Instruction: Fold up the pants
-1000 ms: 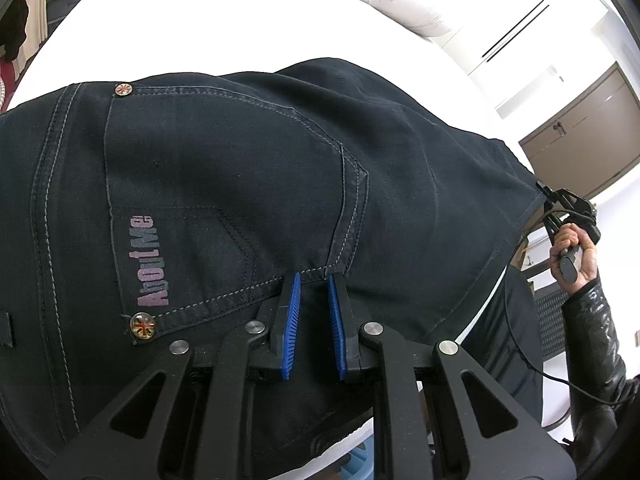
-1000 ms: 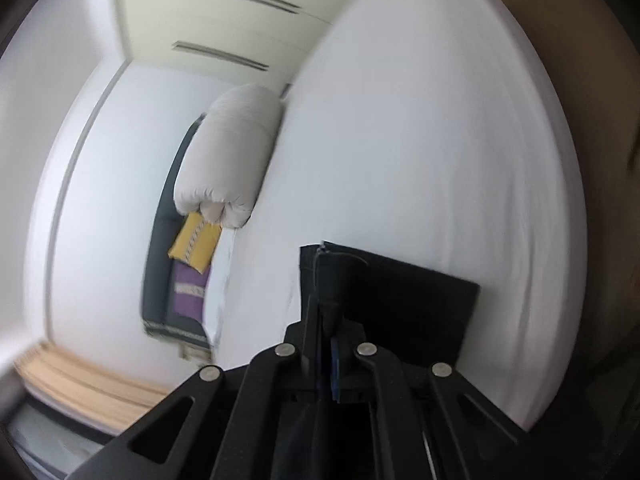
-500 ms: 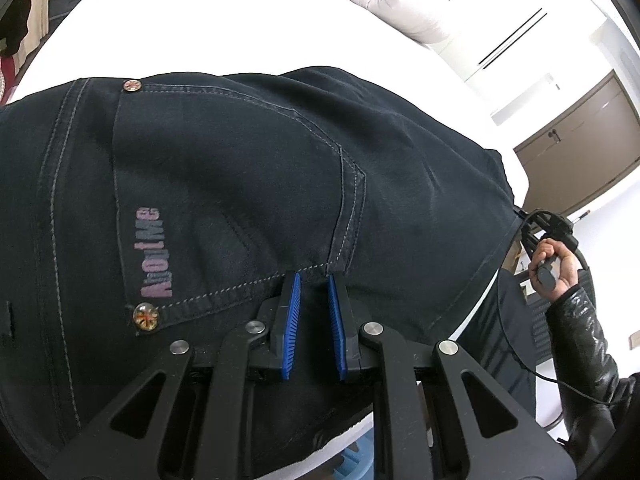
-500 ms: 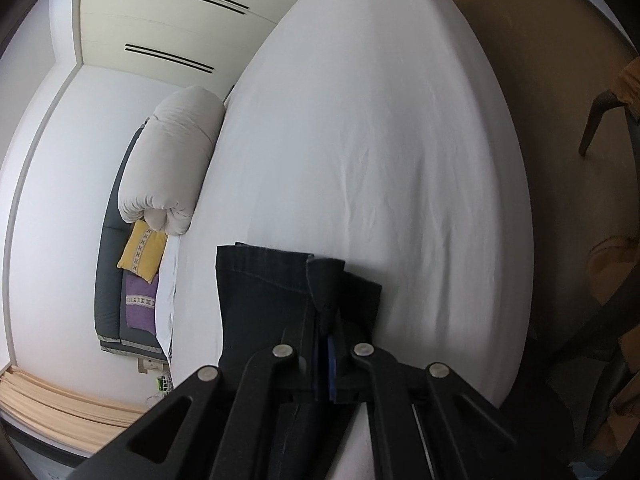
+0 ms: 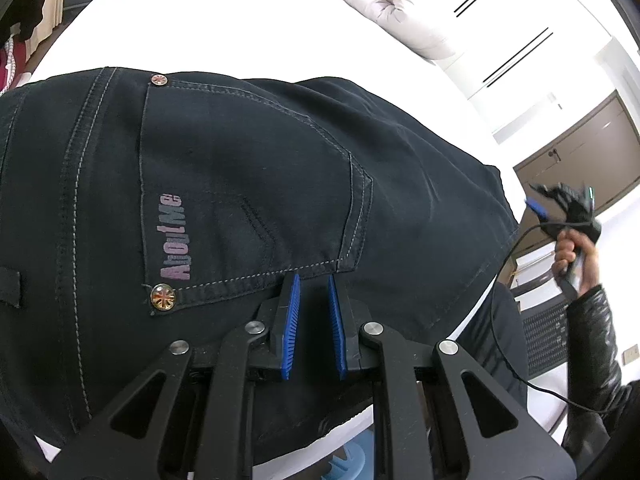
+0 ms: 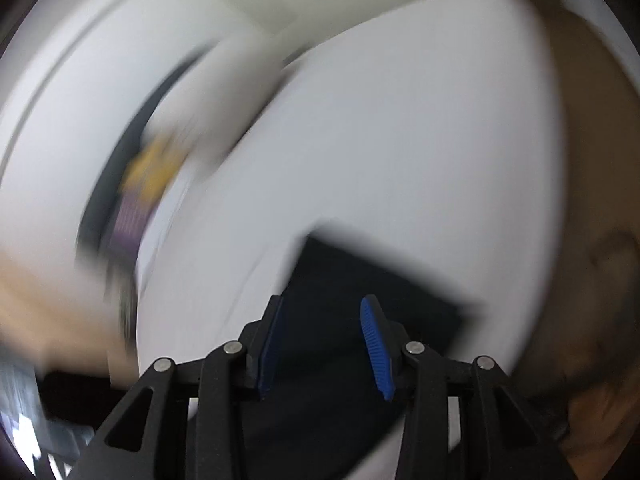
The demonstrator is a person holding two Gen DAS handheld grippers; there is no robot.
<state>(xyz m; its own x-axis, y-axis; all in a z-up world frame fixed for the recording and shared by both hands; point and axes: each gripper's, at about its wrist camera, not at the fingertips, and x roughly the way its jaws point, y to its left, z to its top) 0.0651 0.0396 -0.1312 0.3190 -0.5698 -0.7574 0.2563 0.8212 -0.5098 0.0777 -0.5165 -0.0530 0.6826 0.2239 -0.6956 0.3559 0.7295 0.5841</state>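
Right tongs (image 6: 324,344) opening over pants (image 6: 360,300) — nothing gripped.

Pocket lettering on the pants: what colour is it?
Faded pinkish-purple lettering on the dark navy pants, clearest in the left wrist view.

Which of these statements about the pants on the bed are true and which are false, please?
1. The pants lie on a white bed. True.
2. The pocket print reads "AboutMe". True.
3. The right claw is clamped on the pants. False: its jaws are opening, the pads stand apart and nothing is pressed between them.
4. The pants are light blue. False: they are very dark, nearly black.
5. The pale duvet lies on top of the pants. False: it sits at the far end of the bed, apart from them.
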